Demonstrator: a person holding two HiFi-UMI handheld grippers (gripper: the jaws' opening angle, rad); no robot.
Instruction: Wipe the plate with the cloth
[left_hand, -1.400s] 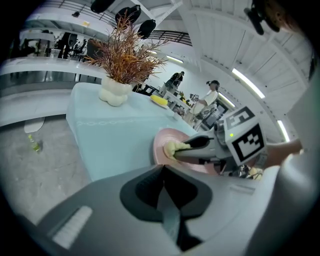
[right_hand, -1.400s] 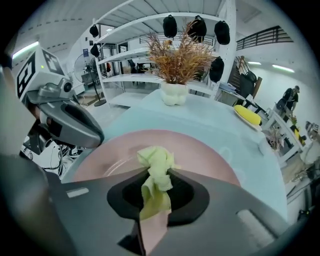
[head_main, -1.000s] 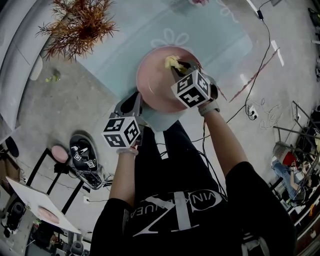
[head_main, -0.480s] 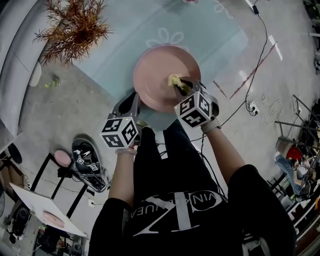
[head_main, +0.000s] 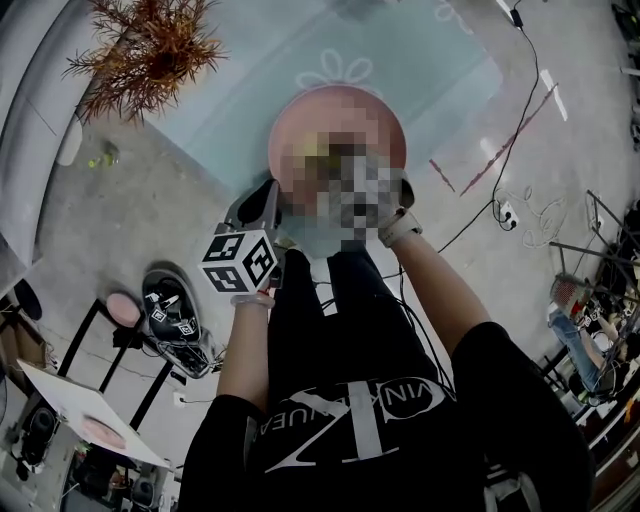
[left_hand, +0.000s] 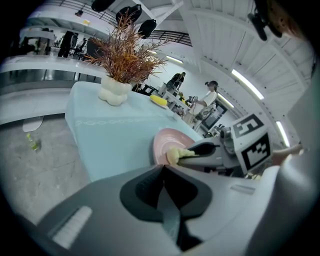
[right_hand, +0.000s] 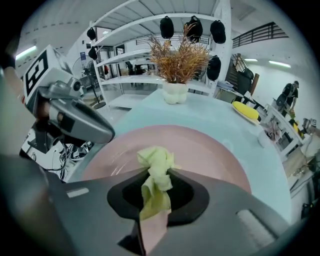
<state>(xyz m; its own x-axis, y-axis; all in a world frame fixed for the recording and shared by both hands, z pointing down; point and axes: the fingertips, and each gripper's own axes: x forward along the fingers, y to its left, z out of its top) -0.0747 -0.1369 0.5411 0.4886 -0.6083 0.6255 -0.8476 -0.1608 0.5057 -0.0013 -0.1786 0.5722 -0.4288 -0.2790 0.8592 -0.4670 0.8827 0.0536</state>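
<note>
A round pink plate (head_main: 335, 112) lies near the front edge of the pale blue table (head_main: 240, 90). My left gripper (head_main: 268, 205) reaches its near-left rim, and its jaws are shut on the plate's rim (left_hand: 159, 159). My right gripper (right_hand: 155, 172) hovers over the plate (right_hand: 200, 150), shut on a crumpled yellow cloth (right_hand: 156, 167) that rests on the plate's surface. The left gripper view shows the right gripper (left_hand: 202, 150) pressing the cloth (left_hand: 175, 154) on the plate (left_hand: 170, 140). In the head view a mosaic patch hides the right gripper and the plate's middle.
A dried plant in a white vase (head_main: 150, 50) stands at the table's far left corner. A yellow object (right_hand: 245, 110) lies further back on the table. Cables (head_main: 505, 150) run over the floor on the right, and gear (head_main: 175, 320) sits on the floor at left.
My right gripper has dragged the cloth from the plate's far rim toward its middle. The left gripper has kept its hold at the rim.
</note>
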